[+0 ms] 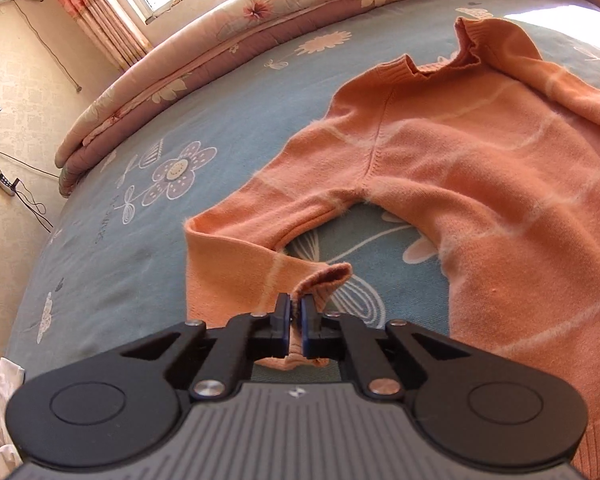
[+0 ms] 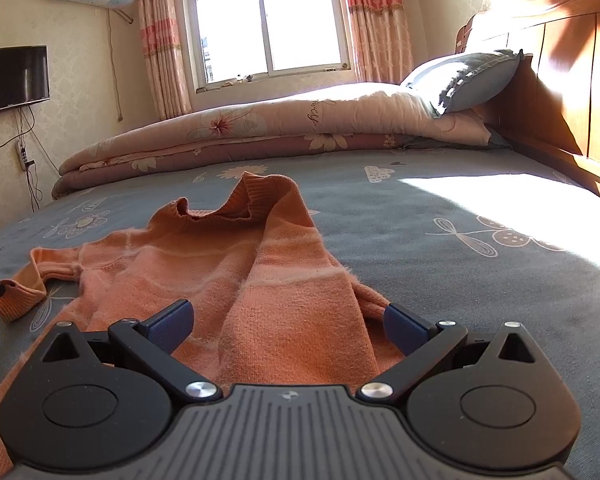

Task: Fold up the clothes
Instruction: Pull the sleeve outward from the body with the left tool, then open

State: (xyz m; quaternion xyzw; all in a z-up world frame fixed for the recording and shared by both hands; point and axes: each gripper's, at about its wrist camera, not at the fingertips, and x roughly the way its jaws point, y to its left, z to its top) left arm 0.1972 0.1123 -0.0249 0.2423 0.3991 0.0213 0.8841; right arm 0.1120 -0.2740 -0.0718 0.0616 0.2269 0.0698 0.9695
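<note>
Sleeve cuff [image 1: 320, 280] pinched between closed pads of left gripper [image 1: 296, 308], lifted just off blue bedsheet [image 1: 100, 240]. Sleeve's long axis runs from cuff out to a bend, then back toward shoulder of orange sweater [image 1: 480, 168]; body lies to right of claw. Right gripper [image 2: 288, 320] wide open, holding nothing, over folded-in far side. Likely next: carry cuff across body.
</note>
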